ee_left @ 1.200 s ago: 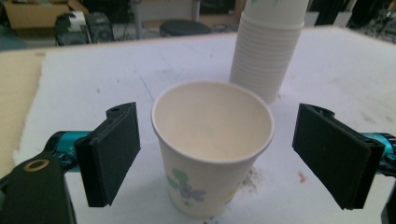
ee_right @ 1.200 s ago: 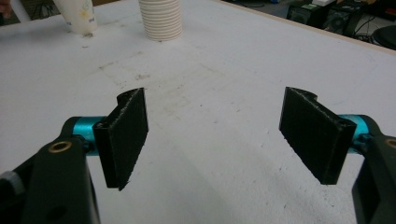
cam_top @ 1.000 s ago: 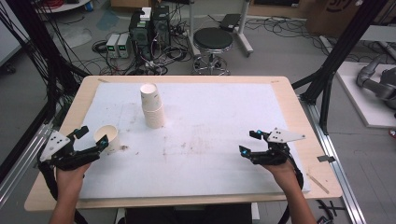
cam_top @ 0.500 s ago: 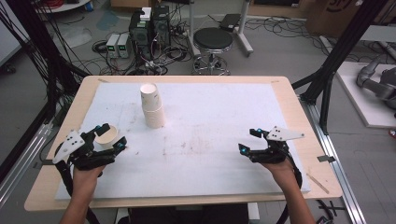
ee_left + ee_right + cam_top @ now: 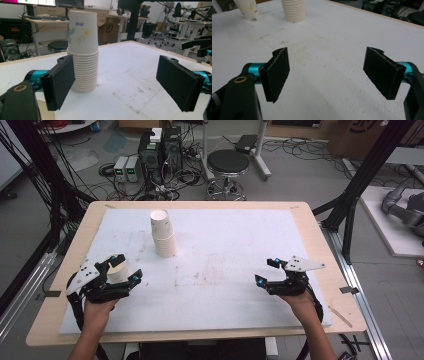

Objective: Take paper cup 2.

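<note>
Stack of thin white paper cups [image 5: 163, 234] stood on the white-topped bench [image 5: 240, 250], light and crushable, best pinched gently at the top cup's wall; left gripper [image 5: 125, 270] and right gripper [image 5: 265, 271] fingers were apart.

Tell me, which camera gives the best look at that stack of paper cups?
The left gripper view: the stack of paper cups stands close and whole, with its rims and flower print plain. The high view shows the stack small, from above, at the table's far left. The right gripper view catches just its lower rims at the top edge.
</note>
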